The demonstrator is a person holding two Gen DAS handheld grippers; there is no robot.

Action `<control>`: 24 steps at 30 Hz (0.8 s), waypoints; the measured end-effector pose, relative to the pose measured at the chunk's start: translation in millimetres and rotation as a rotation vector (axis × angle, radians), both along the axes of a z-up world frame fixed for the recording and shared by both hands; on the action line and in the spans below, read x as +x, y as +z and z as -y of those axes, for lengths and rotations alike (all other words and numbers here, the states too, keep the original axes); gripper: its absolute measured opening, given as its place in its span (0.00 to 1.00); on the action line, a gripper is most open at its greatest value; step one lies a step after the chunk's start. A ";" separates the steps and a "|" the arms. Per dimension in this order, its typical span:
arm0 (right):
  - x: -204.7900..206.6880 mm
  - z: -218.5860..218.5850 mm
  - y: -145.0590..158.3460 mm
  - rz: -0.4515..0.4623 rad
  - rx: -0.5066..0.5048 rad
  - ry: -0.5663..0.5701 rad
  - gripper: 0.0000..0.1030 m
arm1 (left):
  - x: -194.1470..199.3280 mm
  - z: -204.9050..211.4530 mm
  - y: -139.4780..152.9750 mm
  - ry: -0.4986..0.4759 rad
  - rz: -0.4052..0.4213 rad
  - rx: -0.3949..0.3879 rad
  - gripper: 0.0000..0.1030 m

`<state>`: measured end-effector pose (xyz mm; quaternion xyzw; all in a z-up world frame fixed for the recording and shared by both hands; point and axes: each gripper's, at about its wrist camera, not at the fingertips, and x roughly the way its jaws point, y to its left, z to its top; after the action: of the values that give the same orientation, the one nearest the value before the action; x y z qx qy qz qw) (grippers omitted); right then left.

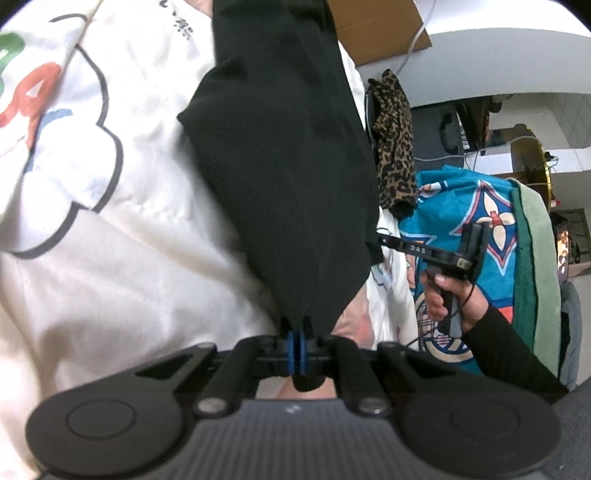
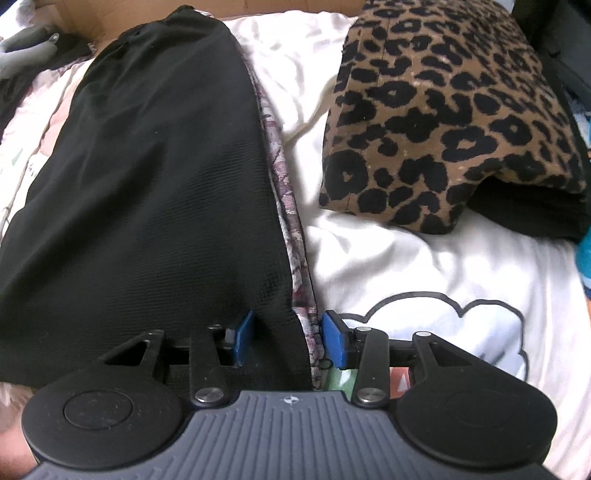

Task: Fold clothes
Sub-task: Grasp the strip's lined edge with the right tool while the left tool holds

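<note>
The left gripper [image 1: 298, 350] was pinched tight on a corner of the black garment [image 1: 284, 147], its blue pads closed with the dark cloth bunched between them, so the fabric rose taut from the jaws across the white bedsheet [image 1: 129, 258] printed with cloud outlines. In the right wrist view the same black garment [image 2: 147, 177] lay lengthwise on the bedsheet [image 2: 424, 258], a patterned mauve lining showing along its right edge. The right gripper [image 2: 286, 341] stood with its jaws parted, the garment's near edge lying between the blue pads without being pressed. A folded leopard-print garment [image 2: 450, 110] sat on the sheet to the right of the black one, apart from it. Toward the far edge of the bed lay a cardboard box [image 2: 110, 14]. In the left view, a hand [image 1: 448, 299] in a black sleeve held the other gripper's handle over a turquoise patterned cloth [image 1: 480, 214].
</note>
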<state>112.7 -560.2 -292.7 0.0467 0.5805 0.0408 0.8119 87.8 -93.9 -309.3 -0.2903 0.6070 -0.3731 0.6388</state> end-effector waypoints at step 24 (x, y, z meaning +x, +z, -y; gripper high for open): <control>-65.6 -31.6 65.9 0.068 0.183 -0.081 0.04 | -10.1 -50.3 83.2 0.062 0.176 0.021 0.02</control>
<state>47.1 -528.6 -226.8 0.1427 0.5443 0.0625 0.8243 77.7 -43.6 -226.1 -0.2682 0.5430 -0.3709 0.7040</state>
